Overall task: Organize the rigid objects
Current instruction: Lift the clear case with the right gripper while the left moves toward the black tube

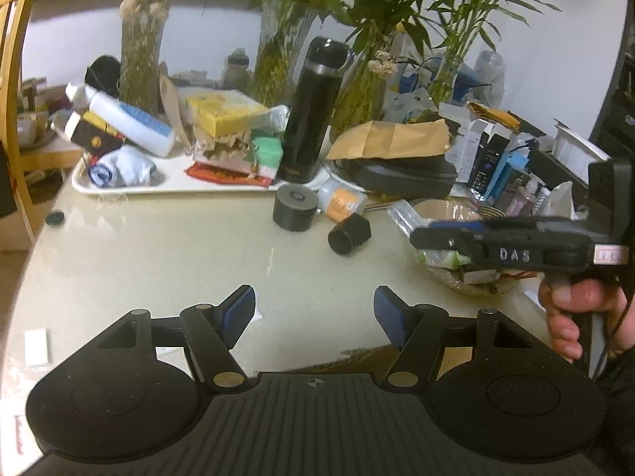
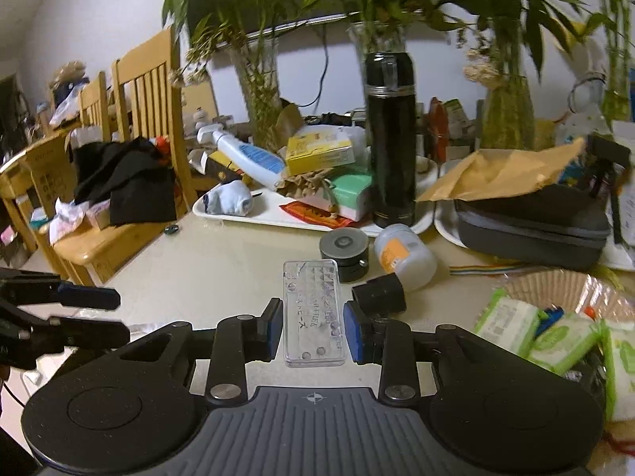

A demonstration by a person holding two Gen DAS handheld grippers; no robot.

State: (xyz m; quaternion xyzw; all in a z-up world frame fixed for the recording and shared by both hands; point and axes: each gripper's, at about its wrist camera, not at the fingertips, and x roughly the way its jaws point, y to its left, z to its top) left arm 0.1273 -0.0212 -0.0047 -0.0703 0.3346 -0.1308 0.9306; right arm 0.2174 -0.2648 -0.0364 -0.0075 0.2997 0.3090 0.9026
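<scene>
In the right wrist view, my right gripper (image 2: pixel 313 319) is shut on a clear flat plastic case (image 2: pixel 312 313), its blue pads pressing the case's long sides above the table. Just beyond it lie a black cap (image 2: pixel 379 291), a white bottle with an orange label (image 2: pixel 403 256) on its side, and a grey cylinder (image 2: pixel 344 252). A tall black thermos (image 2: pixel 391 139) stands upright behind them. My left gripper (image 1: pixel 315 309) is open over bare tabletop with nothing between its fingers. The left wrist view shows the right gripper (image 1: pixel 432 236) from the side, held by a hand (image 1: pixel 571 313).
A white tray (image 2: pixel 262 214) at the back holds a lotion bottle, boxes and a rolled sock. A black zip case (image 2: pixel 532 222) lies under a brown envelope on the right. A basket (image 2: pixel 555 289) with wipe packs sits near right. Wooden chairs (image 2: pixel 147 91) stand left; plant vases line the back.
</scene>
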